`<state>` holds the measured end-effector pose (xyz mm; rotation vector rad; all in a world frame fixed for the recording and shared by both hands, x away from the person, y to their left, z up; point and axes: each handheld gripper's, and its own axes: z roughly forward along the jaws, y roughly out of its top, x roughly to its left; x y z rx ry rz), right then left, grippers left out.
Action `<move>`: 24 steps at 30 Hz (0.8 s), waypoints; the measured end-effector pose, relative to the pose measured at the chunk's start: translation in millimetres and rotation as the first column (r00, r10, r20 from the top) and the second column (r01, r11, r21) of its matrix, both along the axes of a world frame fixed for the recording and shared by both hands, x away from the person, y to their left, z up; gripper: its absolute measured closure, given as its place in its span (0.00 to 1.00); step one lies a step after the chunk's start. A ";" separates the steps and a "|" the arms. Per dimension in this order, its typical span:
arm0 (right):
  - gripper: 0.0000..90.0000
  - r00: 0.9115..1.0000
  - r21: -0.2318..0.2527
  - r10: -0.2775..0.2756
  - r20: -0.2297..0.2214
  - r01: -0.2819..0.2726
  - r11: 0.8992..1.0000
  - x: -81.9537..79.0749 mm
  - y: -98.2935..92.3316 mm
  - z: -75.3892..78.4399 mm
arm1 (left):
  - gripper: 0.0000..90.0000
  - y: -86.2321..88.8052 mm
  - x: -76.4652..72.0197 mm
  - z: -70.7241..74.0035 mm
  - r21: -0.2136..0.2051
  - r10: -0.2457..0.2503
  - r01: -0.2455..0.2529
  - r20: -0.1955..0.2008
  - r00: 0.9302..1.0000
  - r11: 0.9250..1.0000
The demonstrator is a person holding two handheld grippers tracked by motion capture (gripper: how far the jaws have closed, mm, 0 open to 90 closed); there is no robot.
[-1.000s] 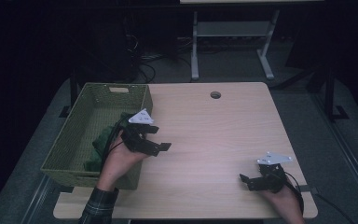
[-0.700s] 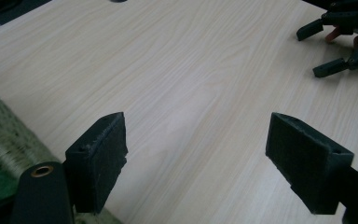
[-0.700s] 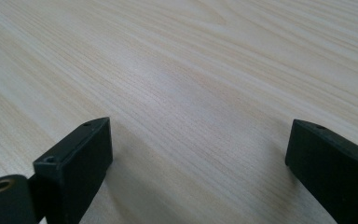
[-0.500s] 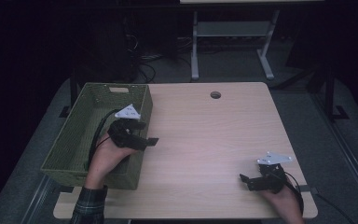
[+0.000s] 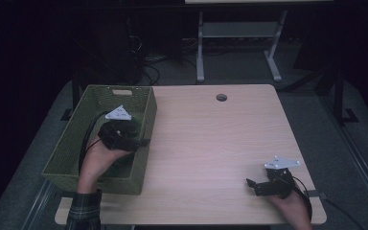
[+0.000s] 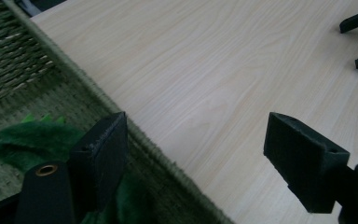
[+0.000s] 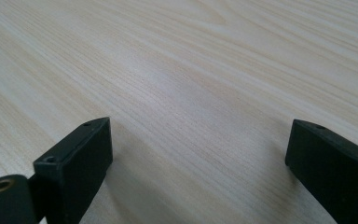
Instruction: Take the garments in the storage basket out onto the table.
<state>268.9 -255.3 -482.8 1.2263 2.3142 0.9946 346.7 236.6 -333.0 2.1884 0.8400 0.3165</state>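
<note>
With its jaws apart and empty, the left tool (image 5: pixel 141 142) over the green woven basket (image 5: pixel 72 148) should lift clear of the dark green fuzzy cloth (image 6: pixel 25 140), while the right tool (image 5: pixel 253 186), also apart, waits on the pale wooden table (image 5: pixel 211 139).

high: above, facing forward-down | gripper views: close, low over table (image 5: pixel 220 139) | shared: tabletop

Olive woven basket (image 5: pixel 76 143); dark green cloth (image 6: pixel 28 140); pale wood-grain table (image 5: pixel 220 143).
</note>
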 end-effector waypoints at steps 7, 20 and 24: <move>0.08 1.000 0.000 0.000 0.000 0.000 1.000 0.0 0.0 0.0 | 0.26 25.8 0.7 1.8 0.002 0.055 -0.055 0.003 0.998 0.998; 0.08 1.000 0.001 -0.001 -0.001 0.001 1.000 0.0 0.0 0.0 | 0.28 53.7 7.0 -8.7 0.044 0.133 -0.133 -0.011 0.991 0.990; 0.08 1.000 0.002 -0.002 -0.001 0.002 1.000 -0.1 0.1 0.0 | 0.28 63.6 8.5 -13.2 0.047 0.170 -0.169 -0.010 0.985 0.984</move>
